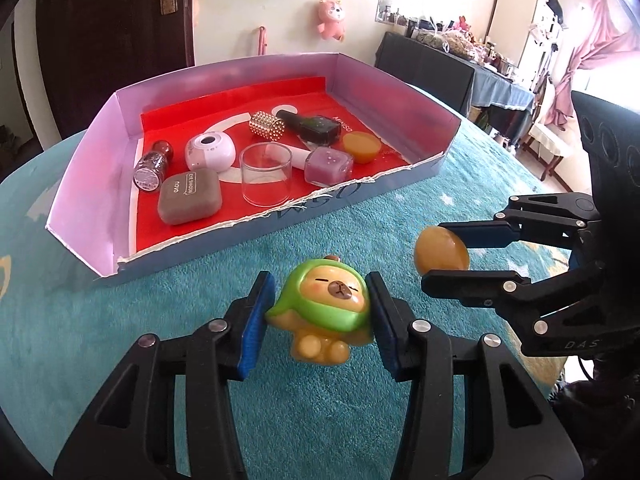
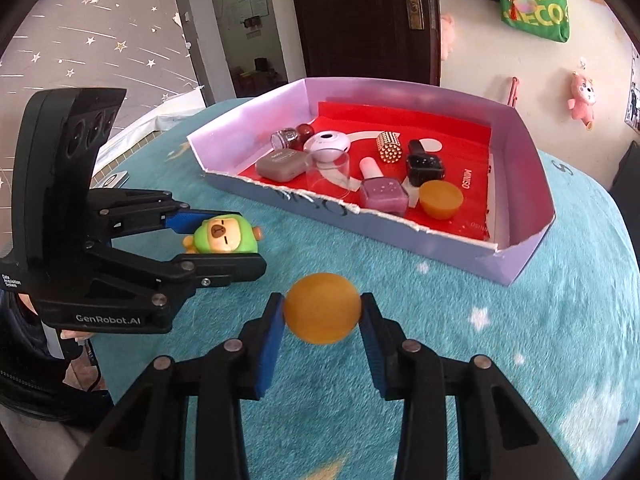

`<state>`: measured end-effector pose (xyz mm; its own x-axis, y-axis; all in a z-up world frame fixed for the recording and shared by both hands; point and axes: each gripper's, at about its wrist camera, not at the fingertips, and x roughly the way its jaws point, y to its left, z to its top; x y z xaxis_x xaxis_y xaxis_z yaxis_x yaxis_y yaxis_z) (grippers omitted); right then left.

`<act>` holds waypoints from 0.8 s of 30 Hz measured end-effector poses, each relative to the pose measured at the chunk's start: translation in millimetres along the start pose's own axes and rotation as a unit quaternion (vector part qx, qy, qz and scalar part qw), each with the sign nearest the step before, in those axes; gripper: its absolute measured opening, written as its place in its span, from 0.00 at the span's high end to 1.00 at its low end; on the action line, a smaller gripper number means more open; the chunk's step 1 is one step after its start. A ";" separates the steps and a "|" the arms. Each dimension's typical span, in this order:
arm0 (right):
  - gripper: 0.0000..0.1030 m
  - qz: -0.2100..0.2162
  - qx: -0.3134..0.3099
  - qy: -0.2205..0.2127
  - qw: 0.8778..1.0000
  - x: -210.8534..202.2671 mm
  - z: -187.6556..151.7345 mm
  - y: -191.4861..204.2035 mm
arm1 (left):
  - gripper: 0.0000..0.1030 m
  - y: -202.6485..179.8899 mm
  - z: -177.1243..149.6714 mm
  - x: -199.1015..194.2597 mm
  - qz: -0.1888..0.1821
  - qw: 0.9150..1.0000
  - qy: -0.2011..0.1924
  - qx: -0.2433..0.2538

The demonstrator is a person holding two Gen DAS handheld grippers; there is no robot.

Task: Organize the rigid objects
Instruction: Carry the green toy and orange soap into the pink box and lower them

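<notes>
Green and yellow, the toy animal point(image 1: 326, 304) sits clamped by its head in the left gripper point(image 1: 320, 312). The right gripper point(image 2: 322, 314) squeezes an orange ball point(image 2: 322, 308). Both seem just above the blue surface point(image 1: 320, 240), near the box point(image 1: 100, 128). They look hard, smooth, maybe slippery.

left claw point(image 1: 320, 316) — blue pads clamped, angled downward, raised off the counter | right claw point(image 2: 322, 312) — pads clamped likewise, angled downward, just beside the left
</notes>
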<state>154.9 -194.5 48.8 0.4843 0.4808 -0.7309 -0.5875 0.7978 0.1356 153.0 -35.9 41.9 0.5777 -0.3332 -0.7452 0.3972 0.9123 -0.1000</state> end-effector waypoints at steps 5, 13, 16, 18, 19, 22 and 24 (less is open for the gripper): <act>0.61 0.000 -0.001 -0.002 1.000 -2.5 0.0 2.2 | 0.57 -0.5 -0.4 -1.6 0.000 1.000 -0.003 -0.002; 0.61 -0.001 0.005 -0.025 1.000 -14.9 16.9 -2.8 | 0.57 10.4 37.8 -22.4 -0.010 0.999 -0.030 -0.004; 0.61 -0.005 0.005 -0.039 0.999 -21.5 42.2 -10.3 | 0.57 21.9 70.0 -20.1 -0.012 0.999 -0.029 -0.005; 0.61 -0.011 0.009 -0.038 0.999 -19.5 67.6 -21.7 | 0.57 35.2 97.2 -9.9 -0.010 1.000 -0.024 -0.012; 0.61 -0.020 0.011 -0.035 0.999 -15.7 82.0 -28.7 | 0.57 38.3 104.8 -5.1 -0.006 1.000 -0.017 -0.014; 0.61 -0.049 0.013 -0.023 0.998 0.0 118.2 -47.8 | 0.57 53.4 133.8 21.4 0.021 1.000 0.008 -0.016; 0.61 -0.054 0.021 -0.006 0.998 14.9 138.4 -61.5 | 0.57 62.1 148.6 41.4 0.035 0.999 0.022 -0.017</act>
<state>288.0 -186.1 122.1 0.5511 0.3962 -0.7343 -0.5047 0.8591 0.0848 307.6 -28.5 102.9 0.5703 -0.2589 -0.7795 0.3327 0.9405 -0.0690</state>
